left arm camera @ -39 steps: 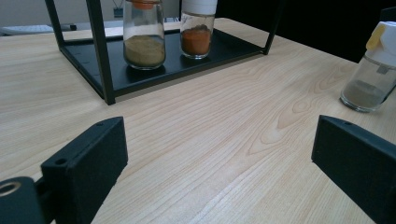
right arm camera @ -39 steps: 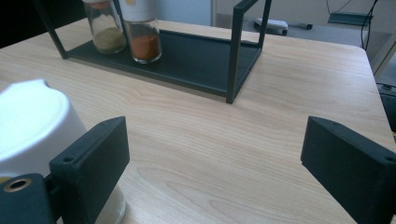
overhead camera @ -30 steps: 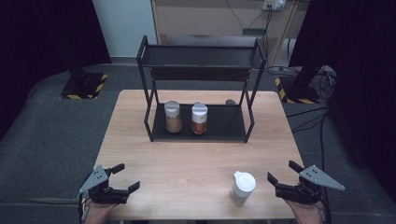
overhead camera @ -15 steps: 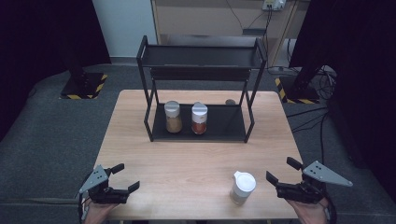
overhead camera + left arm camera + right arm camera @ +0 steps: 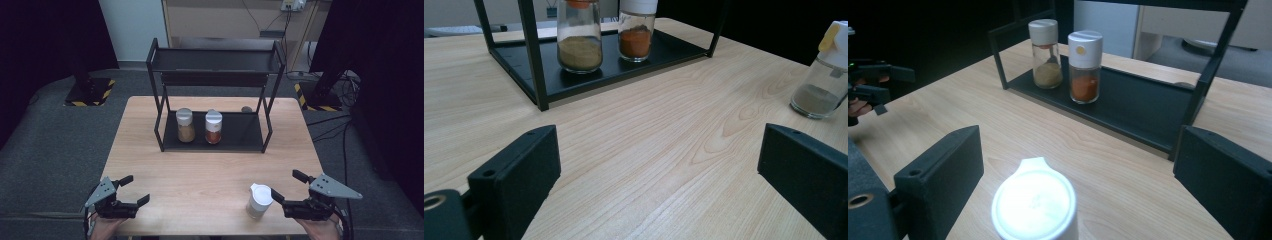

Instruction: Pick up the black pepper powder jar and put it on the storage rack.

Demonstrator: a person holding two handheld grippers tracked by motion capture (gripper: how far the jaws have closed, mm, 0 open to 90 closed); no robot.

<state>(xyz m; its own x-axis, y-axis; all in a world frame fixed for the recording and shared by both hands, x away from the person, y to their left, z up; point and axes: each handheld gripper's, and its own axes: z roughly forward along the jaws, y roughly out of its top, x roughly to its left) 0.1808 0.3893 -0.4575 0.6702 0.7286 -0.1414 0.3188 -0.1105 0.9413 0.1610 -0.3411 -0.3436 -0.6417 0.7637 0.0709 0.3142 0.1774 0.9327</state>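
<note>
The white-capped shaker jar (image 5: pixel 259 201) stands upright on the bare desk (image 5: pixel 200 175) at the lower right of the high view, apart from the black two-tier rack (image 5: pixel 215 95) in the upper middle. The right gripper (image 5: pixel 287 190) sits just beside it at the lower right, jaws spread, one jaw tip close to the jar's side but not clearly touching. In the right gripper view the jar's white lid (image 5: pixel 1034 204) lies low in the centre between the two spread jaws, so the gripper seems lined up to close on it; that is a judgement from the framing. The left gripper (image 5: pixel 135 189) waits at the lower left, jaws also spread and holding nothing, well away from the jar. On the rack's bottom shelf two similar jars stand side by side, a yellowish-filled one (image 5: pixel 185 125) and an orange-filled one (image 5: pixel 213 127), with free shelf to their right, likely room for the third.
</note>
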